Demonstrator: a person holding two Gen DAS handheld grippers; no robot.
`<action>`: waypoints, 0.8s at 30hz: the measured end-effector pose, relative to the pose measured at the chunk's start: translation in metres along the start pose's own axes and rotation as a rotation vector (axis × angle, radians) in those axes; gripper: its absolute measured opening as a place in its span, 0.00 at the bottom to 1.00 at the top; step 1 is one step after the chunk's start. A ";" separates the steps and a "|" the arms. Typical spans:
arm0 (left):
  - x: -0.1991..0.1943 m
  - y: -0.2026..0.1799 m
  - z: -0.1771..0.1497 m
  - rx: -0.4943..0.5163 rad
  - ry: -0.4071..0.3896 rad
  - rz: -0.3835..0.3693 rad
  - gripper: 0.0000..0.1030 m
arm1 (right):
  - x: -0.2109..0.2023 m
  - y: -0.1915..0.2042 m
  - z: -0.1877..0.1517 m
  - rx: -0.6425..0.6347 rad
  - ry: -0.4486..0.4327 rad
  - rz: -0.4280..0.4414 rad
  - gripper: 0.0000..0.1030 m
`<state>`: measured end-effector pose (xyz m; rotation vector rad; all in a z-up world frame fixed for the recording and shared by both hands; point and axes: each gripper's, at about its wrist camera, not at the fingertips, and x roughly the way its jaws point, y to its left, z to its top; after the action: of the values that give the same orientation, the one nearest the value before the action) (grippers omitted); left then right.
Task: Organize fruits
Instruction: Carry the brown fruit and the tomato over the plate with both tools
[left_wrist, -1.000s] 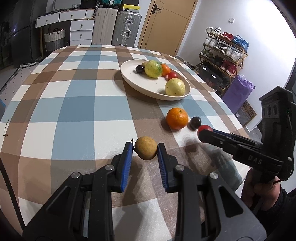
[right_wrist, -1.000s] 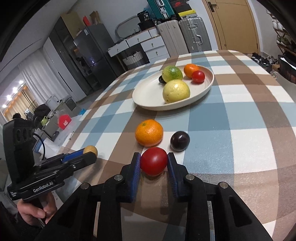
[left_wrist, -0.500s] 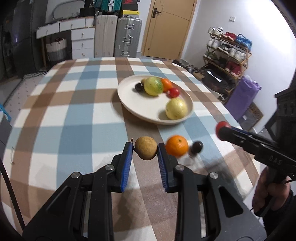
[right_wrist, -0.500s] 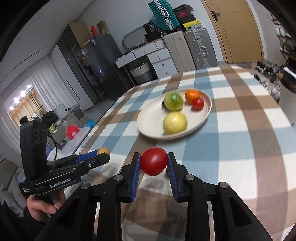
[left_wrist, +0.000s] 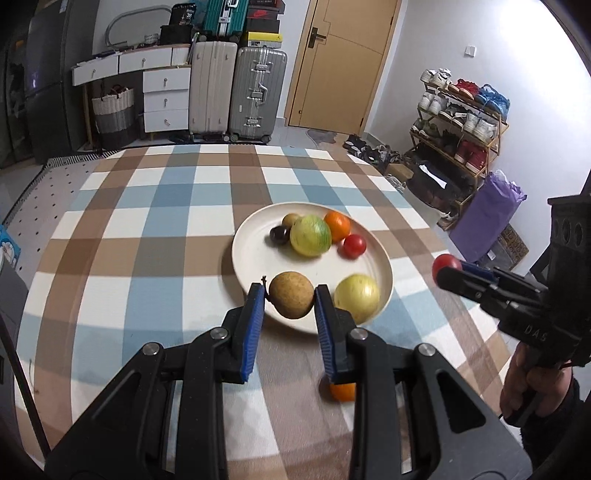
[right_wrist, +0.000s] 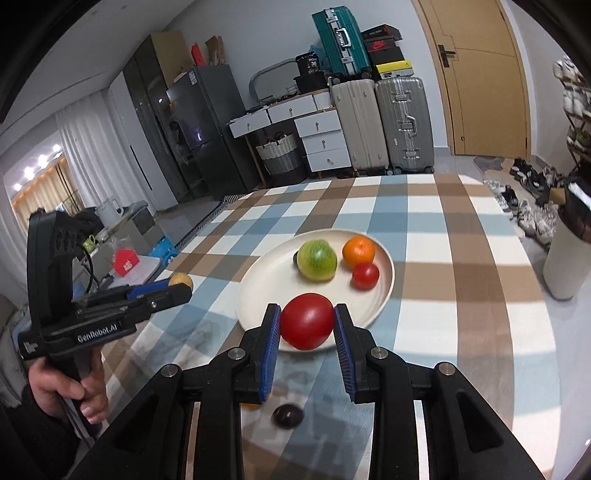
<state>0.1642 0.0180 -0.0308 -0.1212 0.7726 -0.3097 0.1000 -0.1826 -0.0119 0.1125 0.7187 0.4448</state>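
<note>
My left gripper is shut on a brown round fruit and holds it in the air above the near rim of the cream plate. My right gripper is shut on a red tomato, also raised before the plate. The plate holds a green-yellow fruit, an orange, a small red tomato, a dark plum and a yellow fruit. An orange and a dark plum lie on the table below the grippers.
The table has a blue, brown and white checked cloth. Suitcases, white drawers and a door stand behind it. A shoe rack is at the right.
Both grippers have lifted their fruit up off the table and moved forward toward the plate. The loose orange and plum now lie below and behind the fingers.
</note>
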 end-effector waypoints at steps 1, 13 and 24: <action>0.003 0.000 0.004 -0.002 0.002 0.001 0.24 | 0.004 -0.001 0.003 -0.003 0.004 0.002 0.28; 0.069 -0.002 0.041 -0.024 0.070 -0.008 0.24 | 0.048 -0.013 0.038 -0.044 0.041 0.017 0.28; 0.125 0.002 0.041 -0.028 0.160 -0.030 0.24 | 0.096 -0.025 0.042 -0.028 0.155 -0.003 0.28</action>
<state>0.2774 -0.0200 -0.0852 -0.1353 0.9344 -0.3399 0.2004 -0.1616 -0.0451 0.0509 0.8644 0.4642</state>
